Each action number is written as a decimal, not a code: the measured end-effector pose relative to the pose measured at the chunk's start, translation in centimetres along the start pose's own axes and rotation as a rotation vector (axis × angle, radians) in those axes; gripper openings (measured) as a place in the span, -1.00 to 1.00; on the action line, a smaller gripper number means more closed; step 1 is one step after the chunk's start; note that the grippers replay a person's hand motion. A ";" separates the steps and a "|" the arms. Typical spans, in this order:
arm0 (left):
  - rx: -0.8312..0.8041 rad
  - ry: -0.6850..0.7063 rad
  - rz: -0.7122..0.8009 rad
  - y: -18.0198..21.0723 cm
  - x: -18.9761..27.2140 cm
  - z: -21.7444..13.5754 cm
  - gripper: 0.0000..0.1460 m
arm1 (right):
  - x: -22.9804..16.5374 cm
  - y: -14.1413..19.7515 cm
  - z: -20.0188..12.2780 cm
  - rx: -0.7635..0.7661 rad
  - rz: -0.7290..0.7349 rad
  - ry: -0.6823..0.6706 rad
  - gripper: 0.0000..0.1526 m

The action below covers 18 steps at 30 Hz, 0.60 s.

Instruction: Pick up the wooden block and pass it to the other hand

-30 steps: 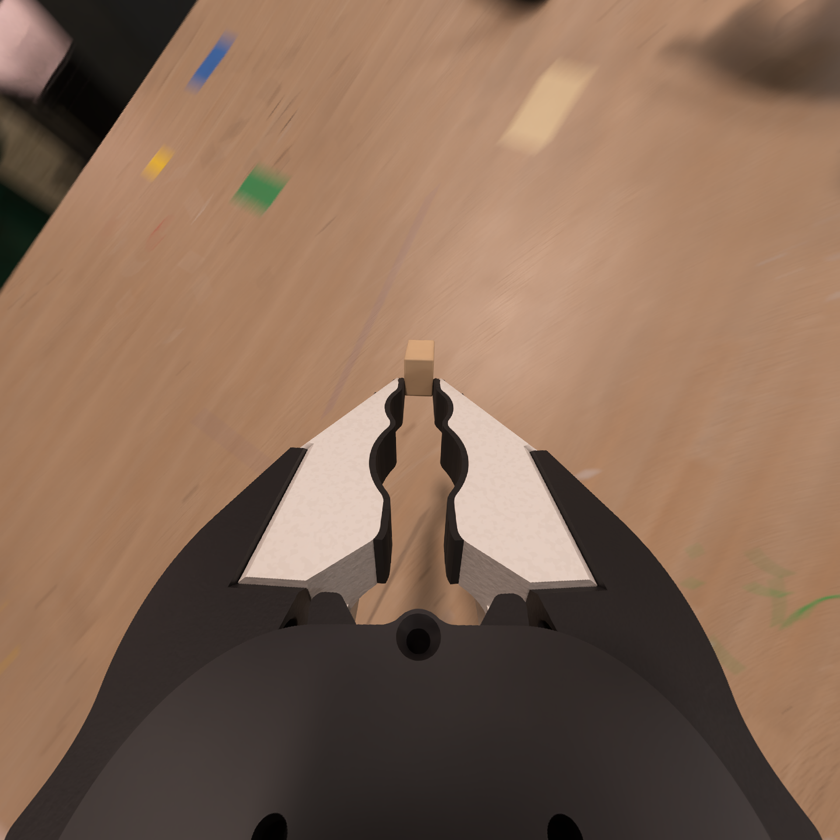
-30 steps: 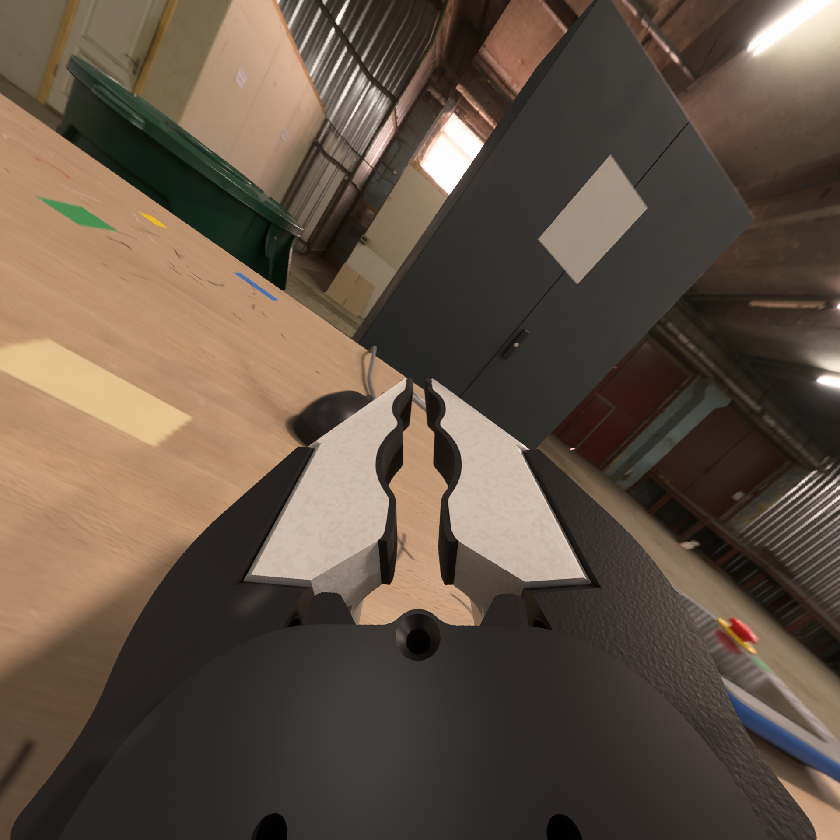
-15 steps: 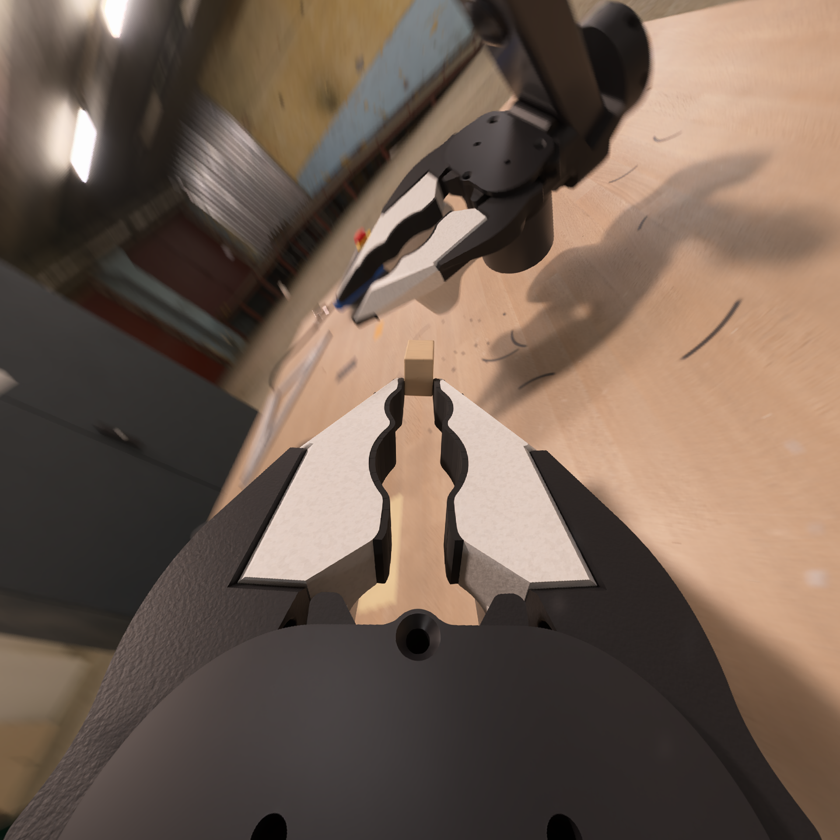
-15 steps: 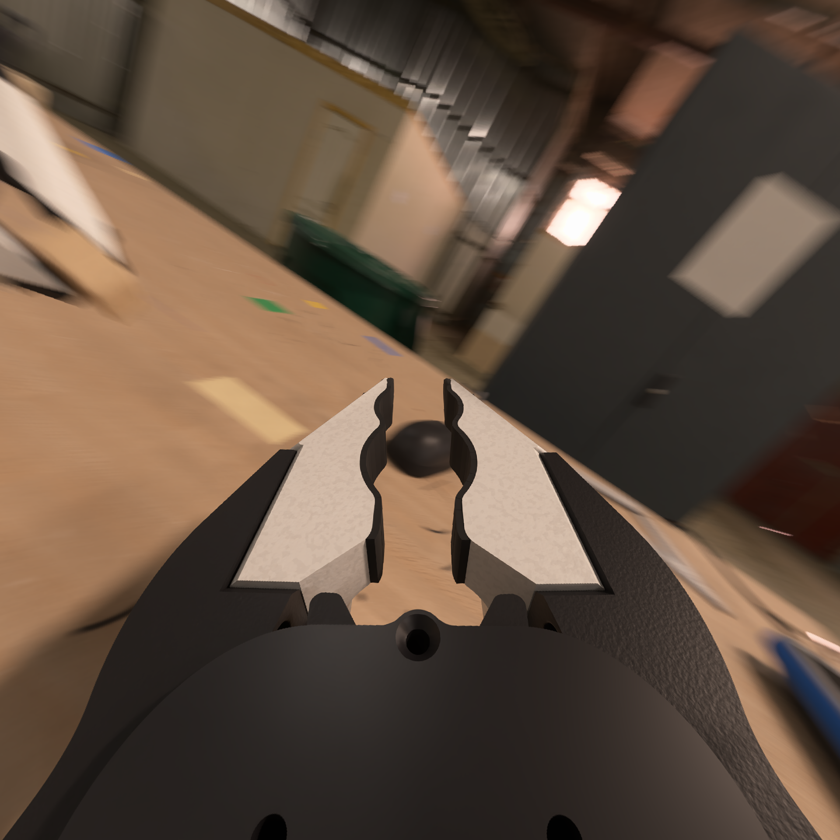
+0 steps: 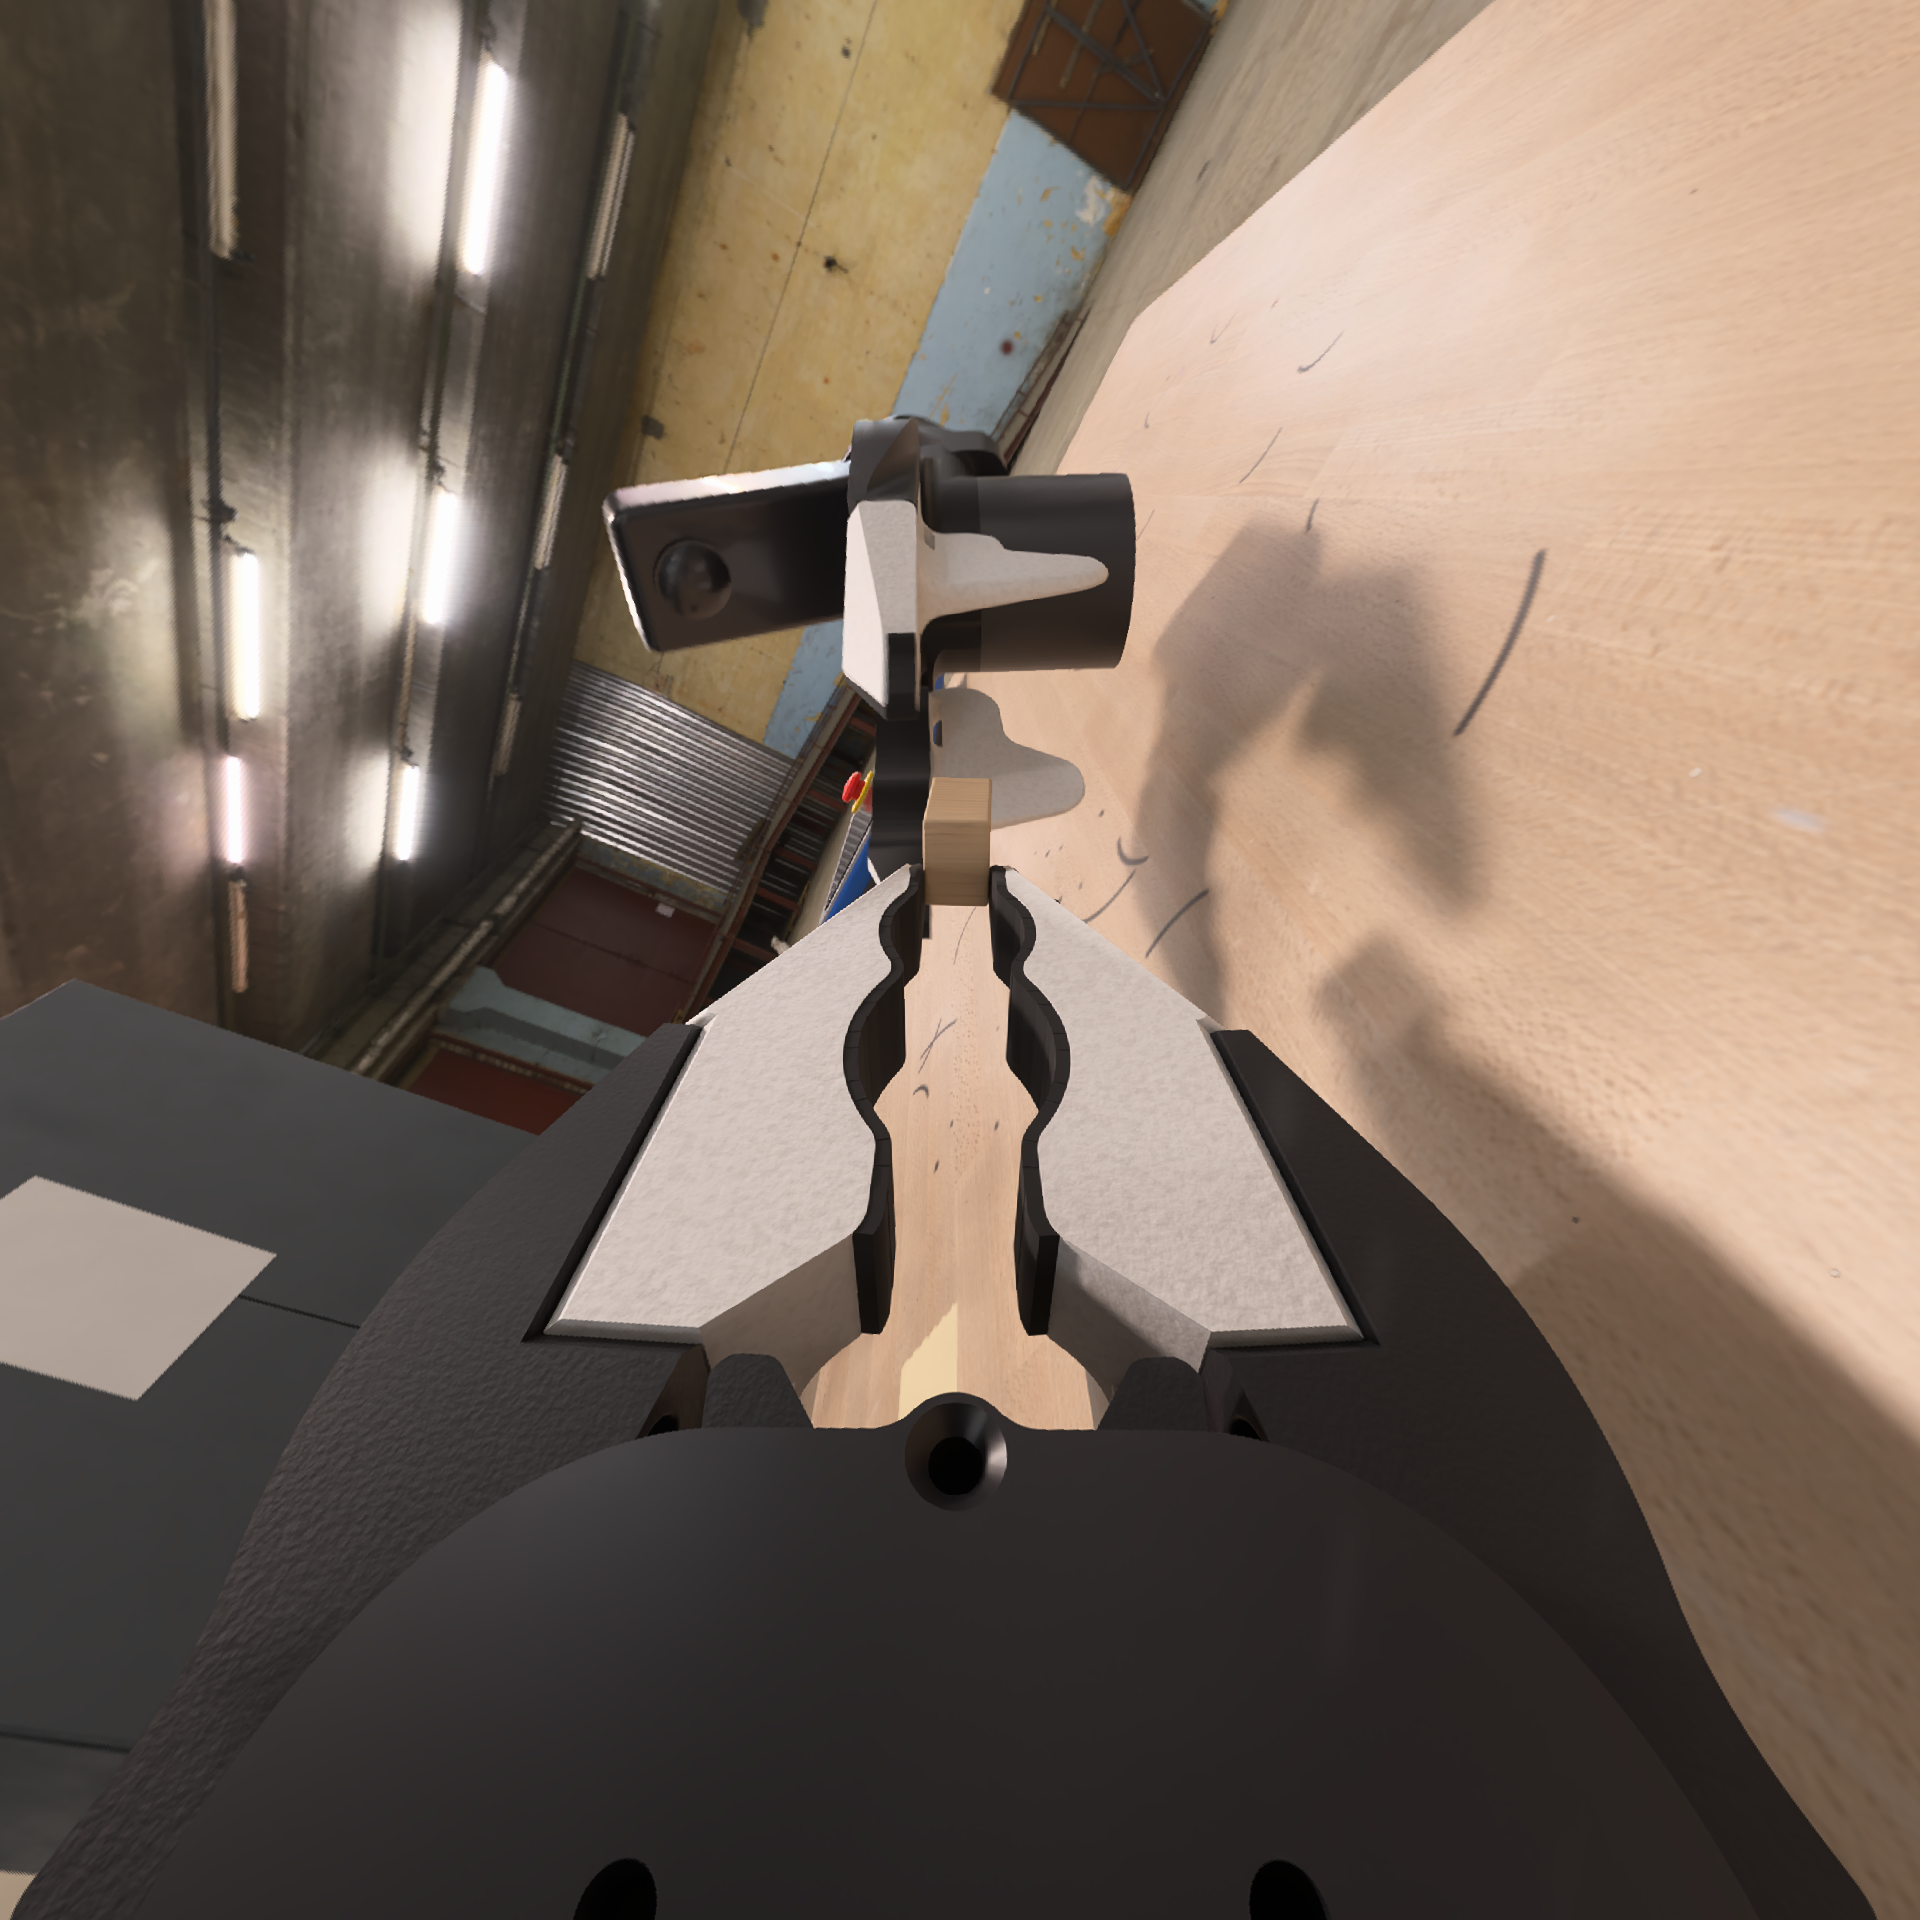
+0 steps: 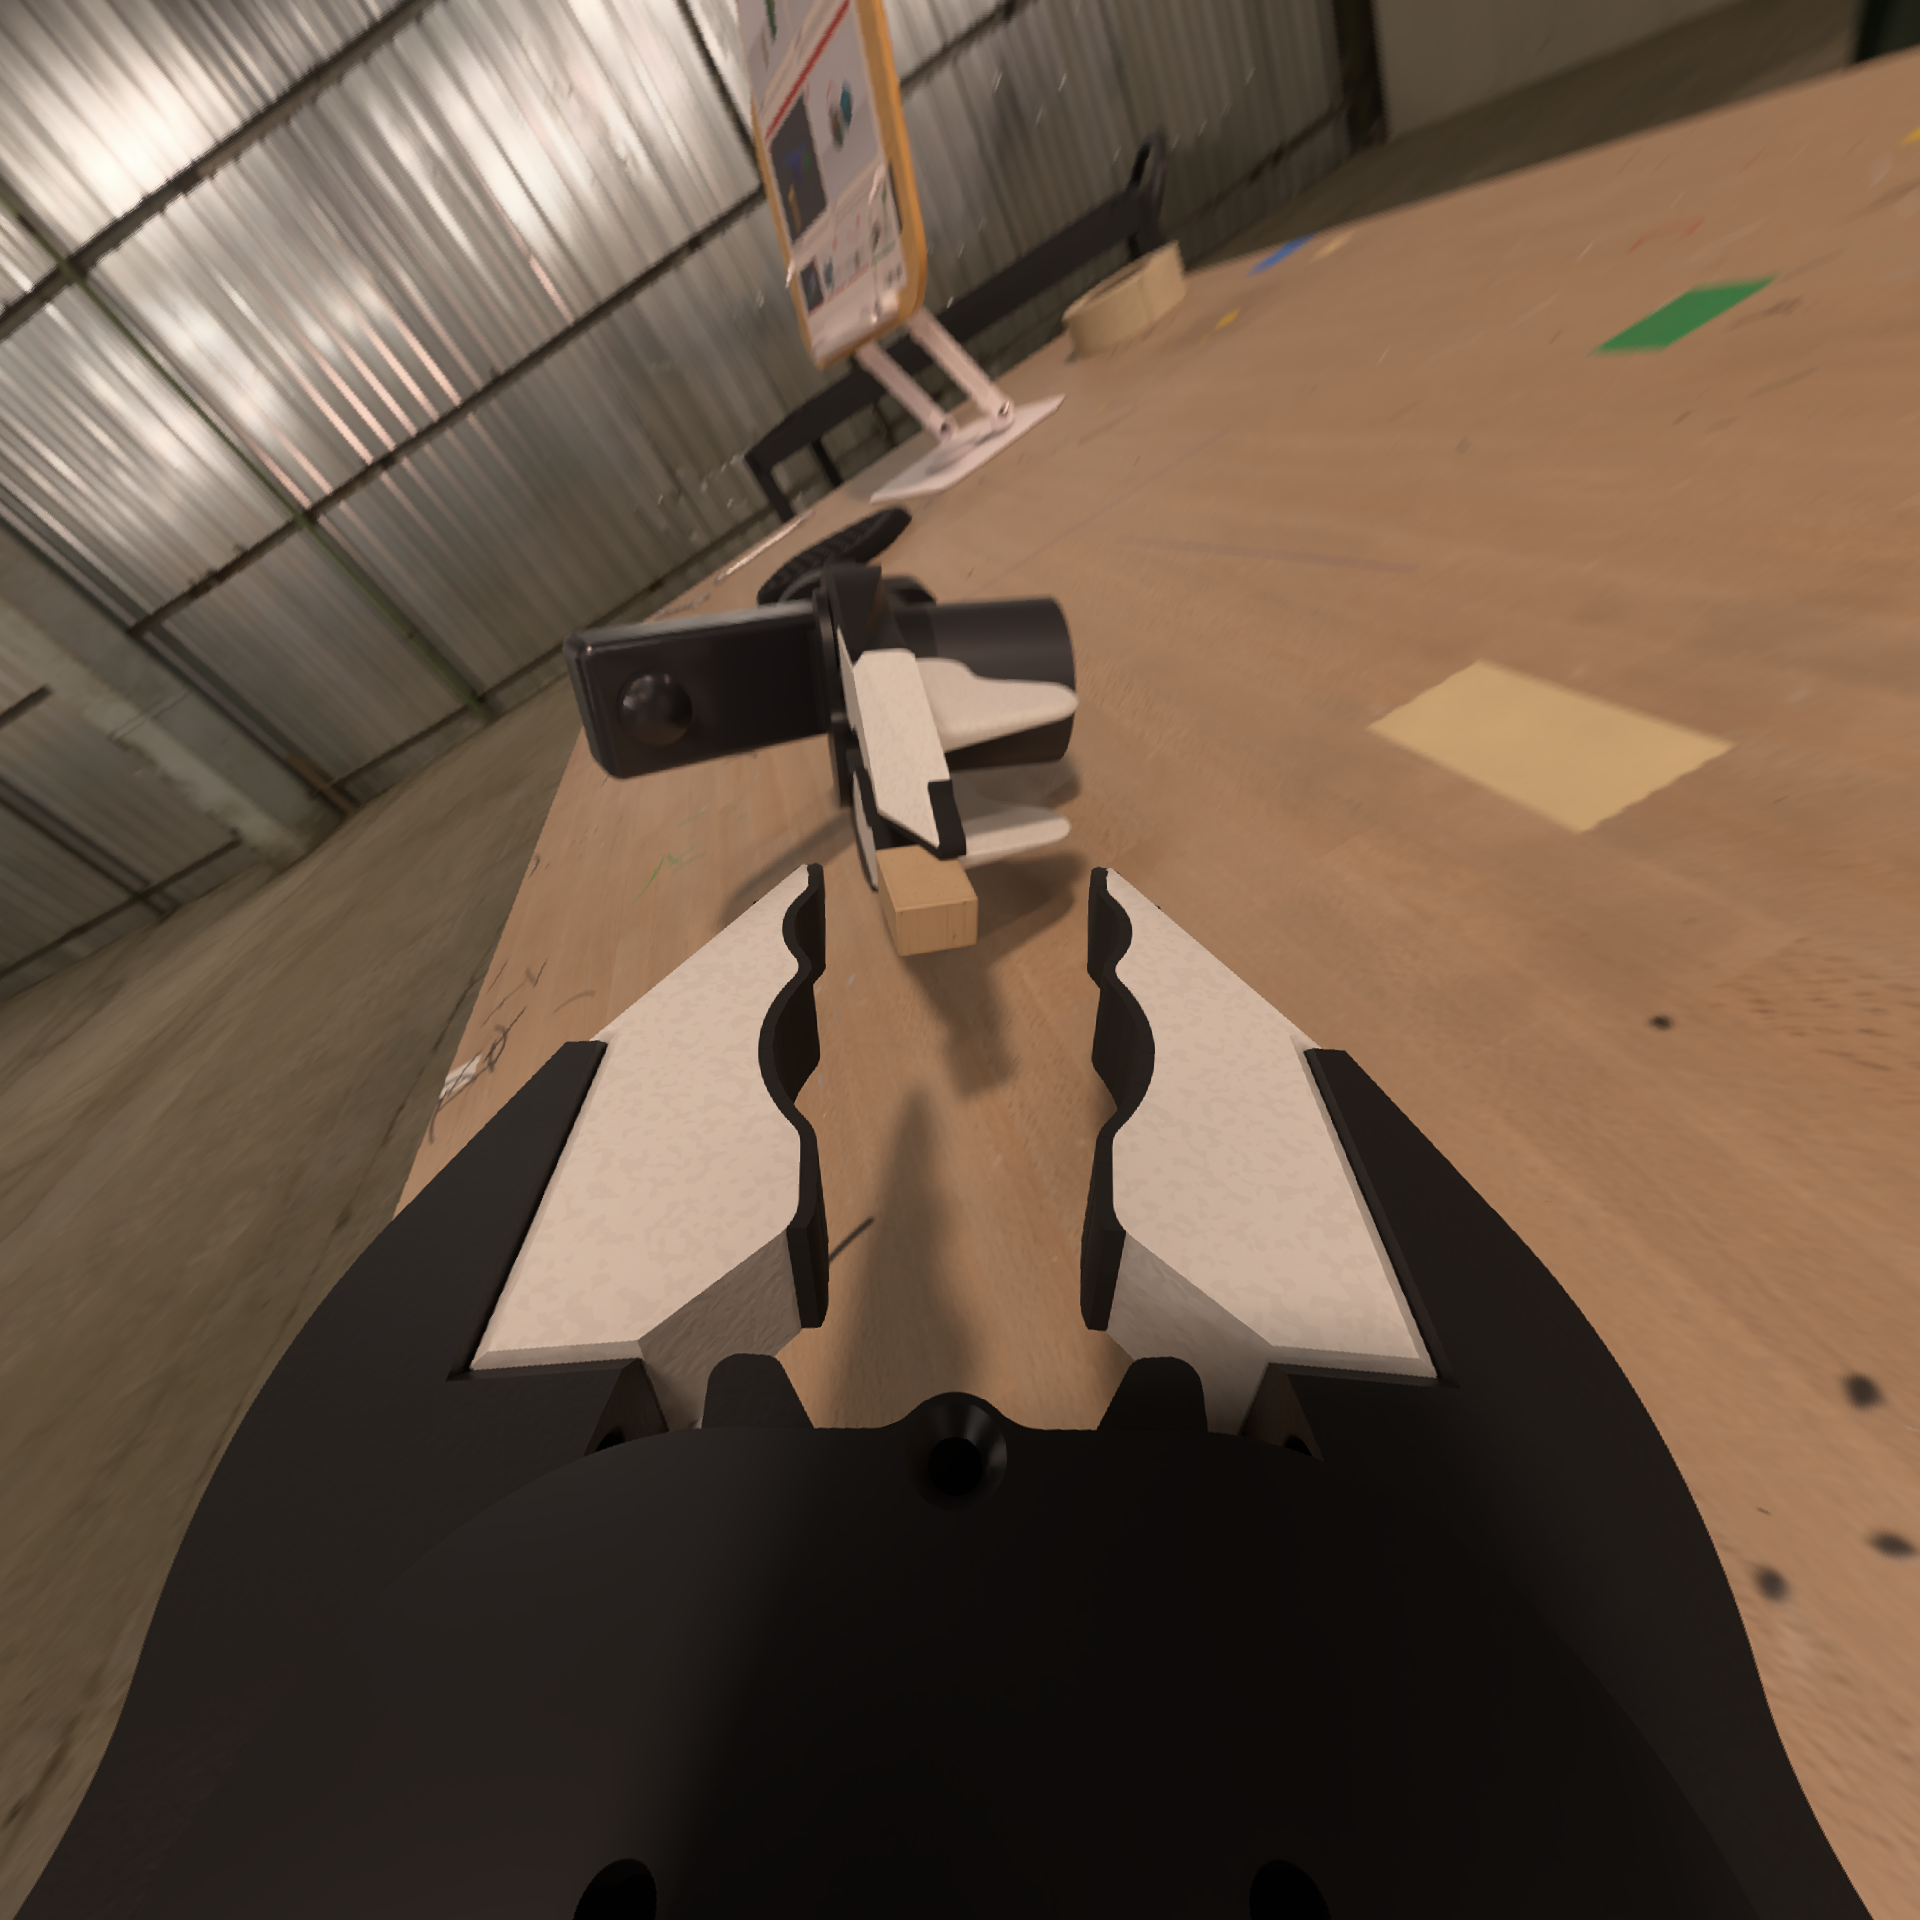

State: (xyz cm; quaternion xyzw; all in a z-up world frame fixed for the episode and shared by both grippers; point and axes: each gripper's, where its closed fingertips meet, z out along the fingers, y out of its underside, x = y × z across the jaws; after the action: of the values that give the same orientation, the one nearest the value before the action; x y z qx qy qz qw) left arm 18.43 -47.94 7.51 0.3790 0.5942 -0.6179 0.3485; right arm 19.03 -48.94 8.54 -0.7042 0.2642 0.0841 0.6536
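Note:
My left gripper (image 5: 956, 883) is shut on a small wooden block (image 5: 956, 844), which sticks out past its fingertips above the wooden table (image 5: 1558, 727). My right gripper (image 5: 909, 727) faces it from just ahead, rolled on its side. In the right wrist view my right gripper (image 6: 956, 883) is open and wide. The block (image 6: 928, 914) sits level with its fingertips, between them and nearer the left finger, touching neither. The left gripper (image 6: 920, 857) holds the block from the far side, its fingers stacked one above the other.
The table's edge runs along the left of the right wrist view. On the table farther off are a tape roll (image 6: 1127, 301), a board on a white stand (image 6: 842, 177), a green patch (image 6: 1683, 312) and a pale yellow patch (image 6: 1548, 743). A dark cabinet (image 5: 156, 1351) stands beside the table.
Both grippers have swung round to face each other. The left one kept the block and brought it up to the right one. The right gripper has opened wide and closed the distance.

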 end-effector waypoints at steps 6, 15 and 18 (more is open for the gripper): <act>0.024 0.027 -0.022 -0.3 0.4 -0.1 -0.84 | -0.5 1.9 1.0 -0.089 0.025 -0.063 -0.42; 0.028 0.077 -0.049 -0.2 1.0 -0.1 -0.84 | -0.8 2.6 1.3 -0.122 0.009 -0.075 -0.76; 0.049 0.097 -0.078 -0.4 1.0 -0.3 -0.84 | -1.1 2.6 1.5 -0.107 0.028 -0.103 -0.76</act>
State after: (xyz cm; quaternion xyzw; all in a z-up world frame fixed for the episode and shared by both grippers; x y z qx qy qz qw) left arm 17.59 -47.60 6.78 0.3935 0.6096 -0.6261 0.2855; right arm 17.20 -47.26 6.56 -0.7291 0.2349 0.1434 0.6266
